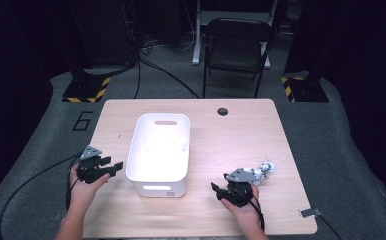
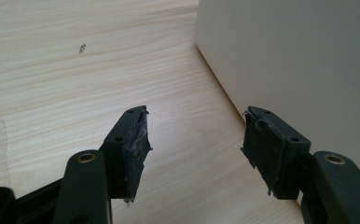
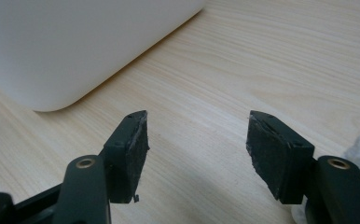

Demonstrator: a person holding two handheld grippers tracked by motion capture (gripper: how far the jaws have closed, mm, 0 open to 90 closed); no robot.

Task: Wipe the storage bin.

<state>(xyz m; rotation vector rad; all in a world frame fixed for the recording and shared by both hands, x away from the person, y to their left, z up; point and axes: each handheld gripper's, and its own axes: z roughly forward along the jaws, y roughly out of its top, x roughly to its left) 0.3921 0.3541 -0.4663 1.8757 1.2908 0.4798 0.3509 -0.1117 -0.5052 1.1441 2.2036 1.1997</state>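
A crumpled silvery-white wrapper [image 1: 265, 170] lies on the pale wooden table [image 1: 241, 140], just beside the right gripper [image 1: 220, 192], right of the white plastic bin [image 1: 159, 175]. It looks light, soft and crushable, best pinched across its bulk. Both the right and left gripper [image 1: 115, 167] stand open, holding nothing.

From my feed I see a light wooden bench [image 1: 241, 135] standing on grey carpet floor [image 1: 331, 130] marked with a 6 [image 1: 83, 121]. Behind it stands 1 black folding chair [image 1: 237, 47], flanked by 2 yellow-and-black striped stand bases [image 1: 86, 90]; the surroundings are dark.
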